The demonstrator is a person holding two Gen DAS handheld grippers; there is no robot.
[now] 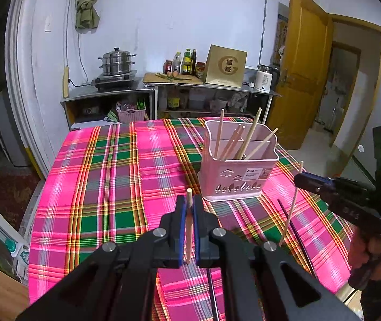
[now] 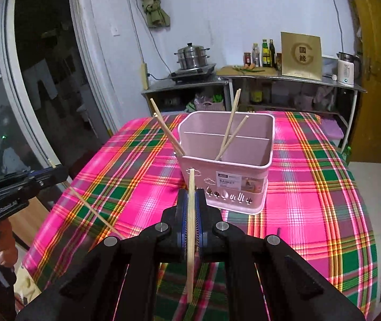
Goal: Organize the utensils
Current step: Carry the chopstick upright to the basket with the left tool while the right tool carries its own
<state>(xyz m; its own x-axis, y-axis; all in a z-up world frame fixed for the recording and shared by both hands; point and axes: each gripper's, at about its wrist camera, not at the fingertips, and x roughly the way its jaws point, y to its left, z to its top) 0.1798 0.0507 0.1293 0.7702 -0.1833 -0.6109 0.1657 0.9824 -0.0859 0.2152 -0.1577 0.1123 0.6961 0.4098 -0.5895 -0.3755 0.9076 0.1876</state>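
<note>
Standing in the pink plastic utensil basket [image 1: 237,165], several pale wooden chopsticks [image 1: 252,133] are already sorted. The left gripper [image 1: 189,208] and right gripper [image 2: 191,203] each clamp one more wooden chopstick [image 2: 190,235] just before the basket. A dark chopstick [image 1: 294,230] lies on the plaid cloth [image 1: 97,187] beside it, waiting.

Left claw [image 1: 189,208] is clamped tight on a chopstick [image 1: 189,214], pointing downward. Right claw [image 2: 191,208] likewise pinches its own chopstick [image 2: 190,240], held beside it.

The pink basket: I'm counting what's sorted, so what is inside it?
The pink basket holds wooden chopsticks standing tilted, tops above the rim, and a divider wall splits it in two. Its walls hide their lower ends and the bottom.
</note>
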